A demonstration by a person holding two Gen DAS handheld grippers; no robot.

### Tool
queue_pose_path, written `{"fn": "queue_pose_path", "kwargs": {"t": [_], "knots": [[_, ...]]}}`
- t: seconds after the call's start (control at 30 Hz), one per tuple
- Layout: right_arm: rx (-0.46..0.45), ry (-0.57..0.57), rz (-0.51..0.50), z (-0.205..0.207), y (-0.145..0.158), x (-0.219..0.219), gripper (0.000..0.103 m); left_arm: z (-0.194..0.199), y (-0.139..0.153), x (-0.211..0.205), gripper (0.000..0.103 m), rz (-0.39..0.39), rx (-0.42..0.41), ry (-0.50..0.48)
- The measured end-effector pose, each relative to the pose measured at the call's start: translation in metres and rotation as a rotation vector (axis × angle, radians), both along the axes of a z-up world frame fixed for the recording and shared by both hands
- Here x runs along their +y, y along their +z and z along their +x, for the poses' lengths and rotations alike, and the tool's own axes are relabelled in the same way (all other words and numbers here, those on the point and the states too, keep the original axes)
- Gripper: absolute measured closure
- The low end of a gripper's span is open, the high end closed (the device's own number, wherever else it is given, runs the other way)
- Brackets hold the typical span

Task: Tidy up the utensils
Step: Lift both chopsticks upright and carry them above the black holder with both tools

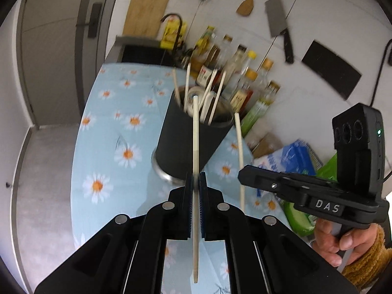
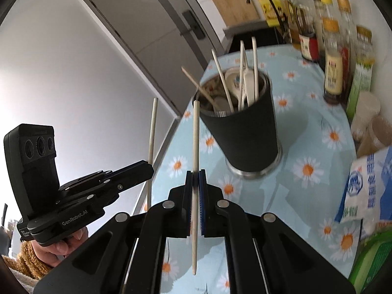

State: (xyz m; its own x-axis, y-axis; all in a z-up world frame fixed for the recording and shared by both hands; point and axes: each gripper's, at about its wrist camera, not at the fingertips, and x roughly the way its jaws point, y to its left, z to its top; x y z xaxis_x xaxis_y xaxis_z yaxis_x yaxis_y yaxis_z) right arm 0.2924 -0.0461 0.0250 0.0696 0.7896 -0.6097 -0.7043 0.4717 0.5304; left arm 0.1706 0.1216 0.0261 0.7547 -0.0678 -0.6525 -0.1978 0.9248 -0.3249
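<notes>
A black utensil holder stands on the daisy-print table and holds several chopsticks and white spoons. My left gripper is shut on a pale chopstick held upright, just short of the holder. My right gripper is shut on another pale chopstick, upright, to the left of the holder. In the left wrist view the right gripper shows at the right with its chopstick. In the right wrist view the left gripper shows at the left with its chopstick.
The table carries a row of sauce bottles behind the holder and bags at the right. A sink and black tap lie beyond. A cleaver and wooden spatula hang on the wall.
</notes>
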Motion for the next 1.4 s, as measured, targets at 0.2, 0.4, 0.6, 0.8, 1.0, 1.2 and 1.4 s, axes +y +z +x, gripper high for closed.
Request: {"fn": "queue_pose_path", "kwargs": {"t": [0.2,0.4,0.6,0.8,1.0,1.2,1.4], "knots": [[-0.087,-0.05,0.065,0.007,0.017,0.001,0.097,0.01,0.019,0.011,0.099,0.03,-0.114,-0.01],[-0.148,-0.099,0.147,0.024,0.034,0.001,0.097,0.024,0.035,0.019,0.099,0.04,-0.217,-0.018],[-0.254,-0.149,0.214,0.033,0.057,-0.001,0.097,0.033,0.056,0.022,0.099,0.04,-0.368,-0.054],[-0.305,-0.205,0.294,0.048,0.072,-0.002,0.097,0.046,0.075,0.02,0.099,0.072,-0.467,-0.073],[-0.336,-0.27,0.353,0.069,0.083,-0.002,0.097,0.062,0.084,0.019,0.099,0.107,-0.533,-0.088],[-0.36,-0.33,0.384,0.083,0.086,-0.002,0.097,0.077,0.082,0.026,0.099,0.143,-0.574,-0.045],[-0.388,-0.347,0.381,0.089,0.078,0.005,0.097,0.085,0.07,0.028,0.099,0.166,-0.614,-0.029]]}}
